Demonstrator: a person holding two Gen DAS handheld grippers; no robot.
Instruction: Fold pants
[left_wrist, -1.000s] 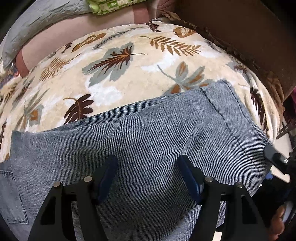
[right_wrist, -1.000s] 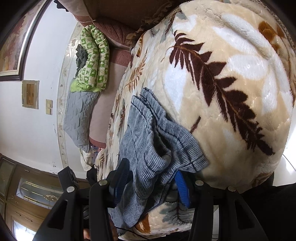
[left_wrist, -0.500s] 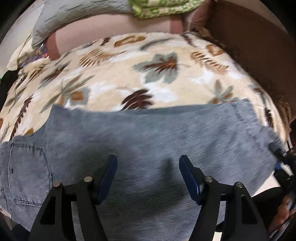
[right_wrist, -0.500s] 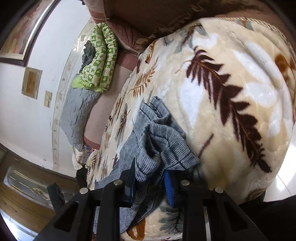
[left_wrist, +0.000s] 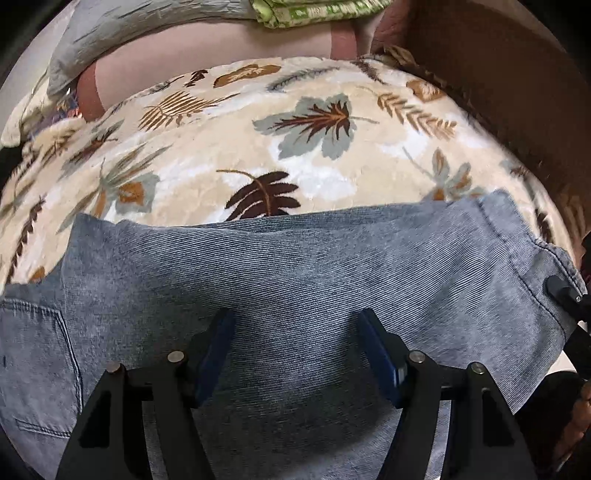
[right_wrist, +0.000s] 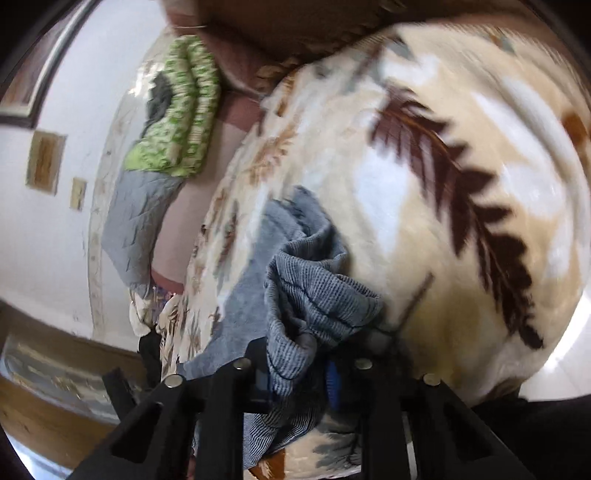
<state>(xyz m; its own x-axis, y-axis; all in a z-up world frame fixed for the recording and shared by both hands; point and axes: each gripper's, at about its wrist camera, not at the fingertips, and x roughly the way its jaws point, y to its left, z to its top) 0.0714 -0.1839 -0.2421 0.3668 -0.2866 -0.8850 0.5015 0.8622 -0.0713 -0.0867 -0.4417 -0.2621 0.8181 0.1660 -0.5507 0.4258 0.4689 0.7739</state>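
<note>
Pants (left_wrist: 295, 280) on leaf-print blanket (left_wrist: 229, 147)

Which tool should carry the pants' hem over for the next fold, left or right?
Right, probably. The right tool is shut on the bunched hem of the pants. The left tool is open above the flat middle, gripping nothing; it could pin the cloth instead.

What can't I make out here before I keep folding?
- Left wrist view: pants waistband and near edge, cut off by the frame and left tongs.
- Right wrist view: right tongs tips, buried in bunched fabric.
- Right wrist view: blanket detail, motion-blurred.
</note>
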